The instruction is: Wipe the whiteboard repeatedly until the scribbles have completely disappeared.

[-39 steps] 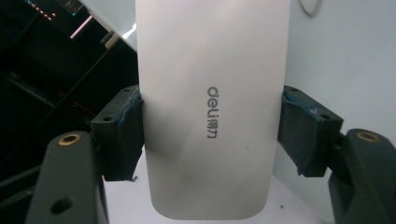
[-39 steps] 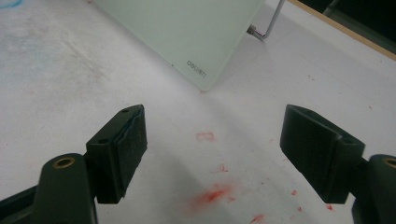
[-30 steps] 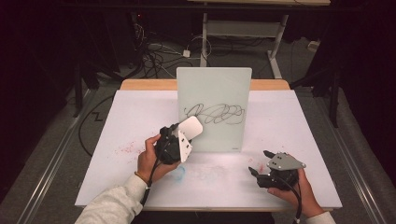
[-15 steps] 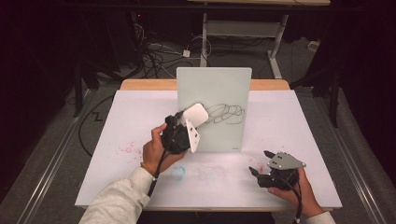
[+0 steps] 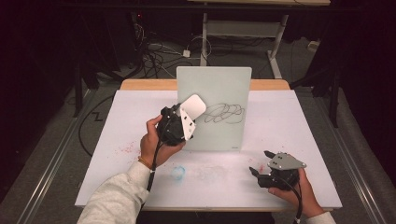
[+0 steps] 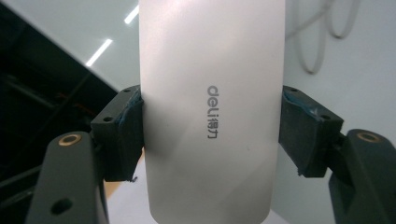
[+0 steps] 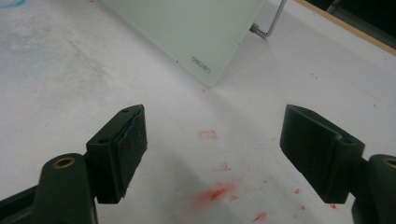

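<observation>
Nearest me on the worktop (image 5: 299,121), at the near right, I keep the right gripper (image 5: 261,164) resting low in my hand, its jaws spread wide with nothing between them; in the right gripper view they frame bare white surface flecked with red smudges (image 7: 219,191), so I judge this one is simply parked out of the way while the other hand works. A little left of it, on the near middle of the worktop, there is a faint blue smear (image 5: 178,172) beside a greyish rubbed patch. Farther in and to the left, my left gripper (image 5: 187,119) is raised off the worktop and clamped on the white eraser (image 6: 212,107), jaws pressing its two long sides, as the left gripper view shows with the printed logo facing the camera. Gripping it across the width leaves the broad end free and steady, which I take to be the point: that end leans toward the glass board (image 5: 215,84). From the high view the eraser (image 5: 193,106) sits at the board's left part, just left of the black scribble (image 5: 225,113), though I cannot tell whether it is touching the surface. The board stands tilted back at the middle of the worktop on a wire stand (image 7: 273,21), facing me, so the drawing is reachable with a sideways sweep. My judgement is that the scribble remains to be wiped off.
</observation>
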### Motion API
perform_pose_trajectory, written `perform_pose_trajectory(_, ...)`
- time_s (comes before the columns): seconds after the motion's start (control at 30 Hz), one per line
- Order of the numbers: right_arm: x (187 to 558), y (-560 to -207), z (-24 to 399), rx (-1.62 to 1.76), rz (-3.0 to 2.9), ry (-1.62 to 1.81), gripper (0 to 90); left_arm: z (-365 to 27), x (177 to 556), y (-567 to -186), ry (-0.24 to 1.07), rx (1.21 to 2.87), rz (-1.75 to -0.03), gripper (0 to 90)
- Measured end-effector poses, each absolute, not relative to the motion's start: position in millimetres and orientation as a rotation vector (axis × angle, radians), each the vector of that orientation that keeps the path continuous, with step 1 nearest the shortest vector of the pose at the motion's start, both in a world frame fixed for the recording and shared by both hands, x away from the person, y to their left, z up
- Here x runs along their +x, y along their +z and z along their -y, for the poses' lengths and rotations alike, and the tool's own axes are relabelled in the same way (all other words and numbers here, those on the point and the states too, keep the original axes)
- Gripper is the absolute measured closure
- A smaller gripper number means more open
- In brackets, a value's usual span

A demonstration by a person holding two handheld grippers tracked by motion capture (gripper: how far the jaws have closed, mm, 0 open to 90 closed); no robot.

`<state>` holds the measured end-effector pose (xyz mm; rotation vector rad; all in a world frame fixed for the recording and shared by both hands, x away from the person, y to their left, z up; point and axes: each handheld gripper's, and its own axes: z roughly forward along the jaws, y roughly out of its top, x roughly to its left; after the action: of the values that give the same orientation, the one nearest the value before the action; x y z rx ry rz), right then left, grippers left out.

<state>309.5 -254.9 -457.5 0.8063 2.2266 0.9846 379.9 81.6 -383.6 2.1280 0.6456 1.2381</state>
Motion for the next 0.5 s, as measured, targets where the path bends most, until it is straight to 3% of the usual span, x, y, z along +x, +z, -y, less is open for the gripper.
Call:
perform_pose_trajectory(0.3, 309, -457, 255, 0.809, -2.222, 0.983, 23.7, -69, 360, -440, 1.279, 2.25, -0.494, 29.2)
perform_pose_trajectory(0.5, 308, -456, 254, 0.808, -2.223, 0.988, 23.7, -70, 365, -427, 1.171, 2.256, -0.555, 29.2)
